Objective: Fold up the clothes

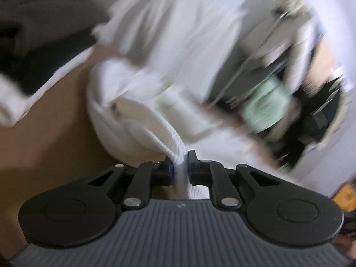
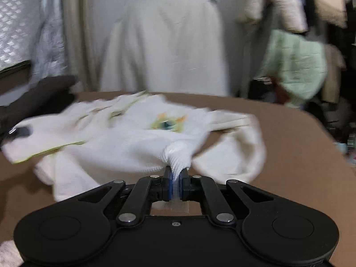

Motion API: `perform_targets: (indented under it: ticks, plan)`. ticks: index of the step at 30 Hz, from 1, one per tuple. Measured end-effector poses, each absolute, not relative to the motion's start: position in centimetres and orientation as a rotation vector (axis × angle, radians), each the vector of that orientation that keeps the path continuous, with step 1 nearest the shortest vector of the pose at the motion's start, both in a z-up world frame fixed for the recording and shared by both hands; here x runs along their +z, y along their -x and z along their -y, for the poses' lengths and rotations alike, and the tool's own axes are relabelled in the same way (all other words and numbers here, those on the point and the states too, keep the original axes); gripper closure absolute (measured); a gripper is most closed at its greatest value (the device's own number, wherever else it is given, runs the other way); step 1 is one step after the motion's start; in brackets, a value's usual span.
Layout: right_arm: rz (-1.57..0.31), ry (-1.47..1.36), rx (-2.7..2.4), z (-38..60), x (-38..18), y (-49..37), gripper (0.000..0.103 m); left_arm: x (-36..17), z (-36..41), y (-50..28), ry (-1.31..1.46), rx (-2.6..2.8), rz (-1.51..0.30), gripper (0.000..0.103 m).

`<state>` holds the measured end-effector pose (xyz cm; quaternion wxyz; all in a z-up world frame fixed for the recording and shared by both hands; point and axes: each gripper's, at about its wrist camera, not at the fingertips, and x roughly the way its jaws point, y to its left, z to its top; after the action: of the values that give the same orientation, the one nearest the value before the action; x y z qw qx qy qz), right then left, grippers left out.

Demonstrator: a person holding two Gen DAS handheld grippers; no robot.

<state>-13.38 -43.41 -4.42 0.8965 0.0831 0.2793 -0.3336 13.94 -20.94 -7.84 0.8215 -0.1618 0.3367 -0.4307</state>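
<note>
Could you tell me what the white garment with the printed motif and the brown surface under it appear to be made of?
The white garment with the printed motif looks like soft knitted cotton with a matt finish: fine ribs show where the right hand-held gripper and the left hand-held gripper pinch it. The brown surface looks smooth and matt, perhaps laminate or card; blur leaves this open.

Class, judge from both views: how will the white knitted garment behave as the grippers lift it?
Probably floppy: the white knitted garment bunches where the right gripper pinches it. It likely sags between grips, since the left gripper holds only a ribbed edge. Seems light.
</note>
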Motion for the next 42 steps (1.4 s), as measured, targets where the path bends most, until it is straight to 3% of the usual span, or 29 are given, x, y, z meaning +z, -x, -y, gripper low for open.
perform_targets:
  ticks: [3, 7, 9, 10, 11, 12, 15, 18, 20, 22, 24, 25, 26, 27, 28, 31, 33, 34, 36, 42]
  plan:
    - [-0.663, -0.162, -0.789, 44.6, -6.7, 14.6, 0.097, -9.5, 22.5, -14.2, 0.249, -0.875, -0.792, 0.09]
    - [-0.753, -0.212, -0.849, 45.3, -11.2, 14.2, 0.097, -11.2, 24.1, -14.4, 0.142, -0.828, -0.864, 0.058]
    - [-0.771, -0.214, -0.854, 45.2, -12.3, 13.9, 0.096, -11.5, 25.1, -14.2, 0.085, -0.825, -0.871, 0.054]
    - [-0.773, -0.198, -0.852, 45.1, -12.4, 13.7, 0.096, -11.7, 25.4, -14.1, 0.054, -0.817, -0.876, 0.057]
    - [-0.775, -0.182, -0.85, 44.9, -12.4, 13.6, 0.096, -11.8, 25.7, -13.9, 0.023, -0.809, -0.881, 0.089]
    - [-0.768, -0.179, -0.838, 44.8, -12.1, 13.7, 0.096, -11.9, 26.0, -13.6, -0.025, -0.802, -0.861, 0.094]
    - [-0.695, -0.241, -0.736, 44.6, -9.9, 15.0, 0.097, -8.1, 25.5, -12.6, -0.063, -0.824, -0.733, 0.095]
    - [-0.508, -0.336, -0.518, 44.6, -5.5, 16.9, 0.096, -0.5, 23.2, -12.8, 0.054, -0.843, -0.591, 0.095]
    - [-0.36, -0.329, -0.357, 44.4, -2.1, 18.3, 0.096, 3.6, 22.9, -14.0, 0.097, -0.841, -0.513, 0.095]
    - [-0.334, -0.269, -0.352, 44.9, -0.2, 17.8, 0.096, 5.9, 25.0, -16.1, 0.086, -0.847, -0.483, 0.094]
    - [-0.352, -0.273, -0.446, 46.9, -0.4, 16.2, 0.096, 6.0, 28.4, -17.6, 0.034, -0.845, -0.499, 0.09]
    - [-0.393, -0.324, -0.524, 48.6, -1.4, 15.3, 0.095, 5.2, 30.2, -18.2, 0.014, -0.857, -0.52, 0.076]
    - [-0.443, -0.382, -0.61, 50.4, -2.7, 14.4, 0.092, 3.7, 32.0, -18.6, -0.006, -0.872, -0.566, 0.047]
    - [-0.493, -0.441, -0.696, 52.2, -4.0, 13.5, 0.089, 2.3, 33.8, -19.1, -0.026, -0.887, -0.613, 0.036]
    - [-0.56, -0.498, -0.793, 53.8, -5.7, 12.7, 0.085, 0.5, 35.1, -19.2, -0.045, -0.873, -0.654, 0.033]
    - [-0.676, -0.604, -0.924, 55.8, -9.7, 13.2, 0.084, -4.2, 36.2, -17.7, -0.164, -0.839, -0.68, 0.032]
    - [-0.636, -0.667, -0.878, 54.9, -10.9, 15.3, 0.08, -6.6, 34.5, -16.0, -0.215, -0.811, -0.617, 0.032]
    - [-0.612, -0.697, -0.849, 54.4, -11.3, 16.4, 0.073, -7.5, 33.1, -15.5, -0.218, -0.78, -0.583, 0.031]
    - [-0.564, -0.714, -0.753, 52.6, -11.6, 17.5, 0.073, -9.1, 30.1, -14.5, -0.174, -0.662, -0.517, 0.029]
    - [-0.562, -0.588, -0.366, 48.1, -9.9, 11.3, 0.073, -8.0, 27.7, -16.9, -0.022, -0.693, -0.536, 0.026]
